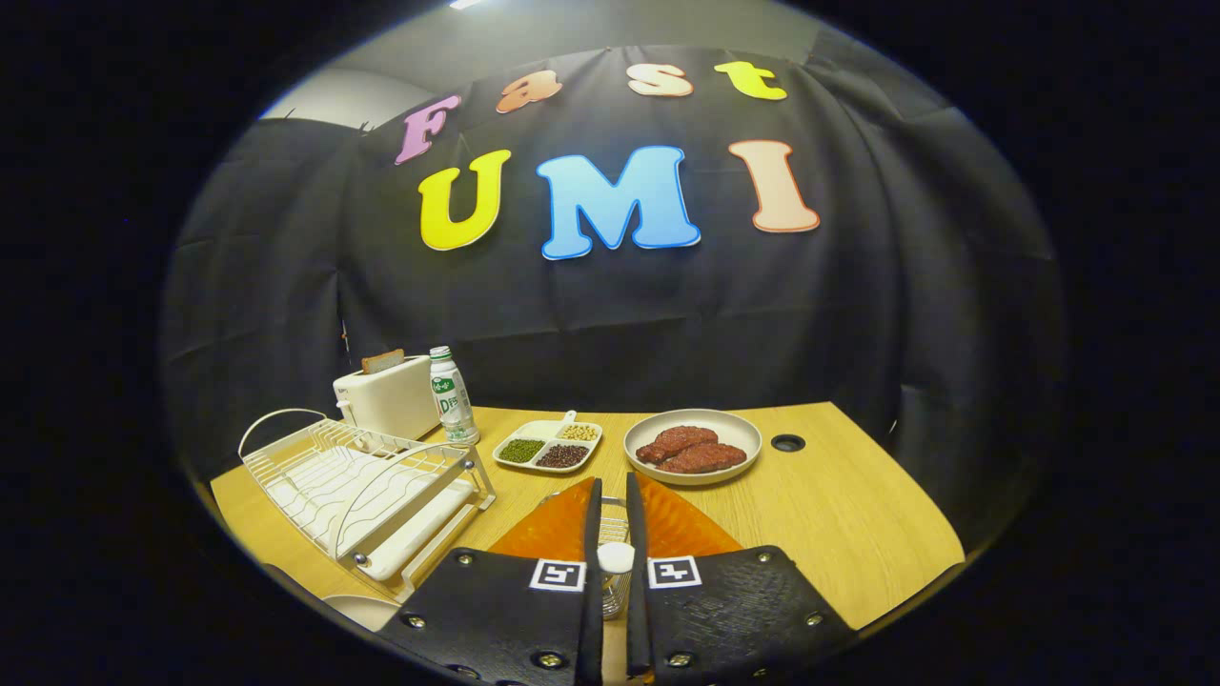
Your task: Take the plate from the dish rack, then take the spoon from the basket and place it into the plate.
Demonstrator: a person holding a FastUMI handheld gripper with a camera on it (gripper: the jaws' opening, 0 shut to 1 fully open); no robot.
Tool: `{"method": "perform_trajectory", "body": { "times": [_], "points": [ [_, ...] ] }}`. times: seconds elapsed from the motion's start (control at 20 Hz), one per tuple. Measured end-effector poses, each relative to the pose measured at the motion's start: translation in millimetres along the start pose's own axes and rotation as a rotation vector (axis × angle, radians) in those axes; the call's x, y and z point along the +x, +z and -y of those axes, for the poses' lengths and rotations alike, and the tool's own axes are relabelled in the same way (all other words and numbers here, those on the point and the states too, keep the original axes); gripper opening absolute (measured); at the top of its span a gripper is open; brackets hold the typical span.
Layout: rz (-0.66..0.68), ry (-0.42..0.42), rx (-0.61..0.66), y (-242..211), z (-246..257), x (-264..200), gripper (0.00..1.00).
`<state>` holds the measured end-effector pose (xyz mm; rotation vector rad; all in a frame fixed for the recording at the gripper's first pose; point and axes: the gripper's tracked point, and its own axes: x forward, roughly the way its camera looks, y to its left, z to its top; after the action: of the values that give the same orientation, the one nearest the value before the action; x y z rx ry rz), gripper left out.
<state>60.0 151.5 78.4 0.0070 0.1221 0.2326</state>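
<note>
Gripper (pixel 611 495) is hanging over the near part of the wooden surface (pixel 848 514), fingers (pixel 592 534) pulled nearly together w/ just a thin slot left. In that slot, a small white rounded piece (pixel 615 557) is sitting, prob. the spoon's handle end; looks pinched from both sides but contact isn't fully clear. Under it a wire mesh basket (pixel 615 529) is showing through the gap, resting on an orange mat (pixel 681 529) spreading out on both sides of the fingers.

Dish rack (pixel 367 491), white wire w/ a drip tray, is sitting beside the fingers, near the surface's corner. A pale curved rim (pixel 357 608), poss. the plate, is peeking out just in front of the rack, beside the gripper body; too little visible to be sure.

Beyond the rack: white toaster (pixel 386 395) w/ a bread slice (pixel 382 360) sticking up, bottle (pixel 452 395) touching-close beside it. Ahead of the fingers: a divided tray (pixel 548 446) of beans and a bowl (pixel 693 446) holding two reddish meat pieces.
</note>
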Motion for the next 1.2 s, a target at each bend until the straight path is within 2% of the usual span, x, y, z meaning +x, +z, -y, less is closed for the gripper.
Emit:
{"method": "perform_trajectory", "body": {
  "times": [0.65,1.0,1.2],
  "points": [
    [0.108,-0.125,-0.076,119.1,-23.0,-71.8,0.09],
    [0.101,-0.177,-0.109,142.7,-40.0,-93.1,0.09],
    [0.083,-0.216,-0.087,141.9,-49.8,-105.9,0.09]
  ]
}}
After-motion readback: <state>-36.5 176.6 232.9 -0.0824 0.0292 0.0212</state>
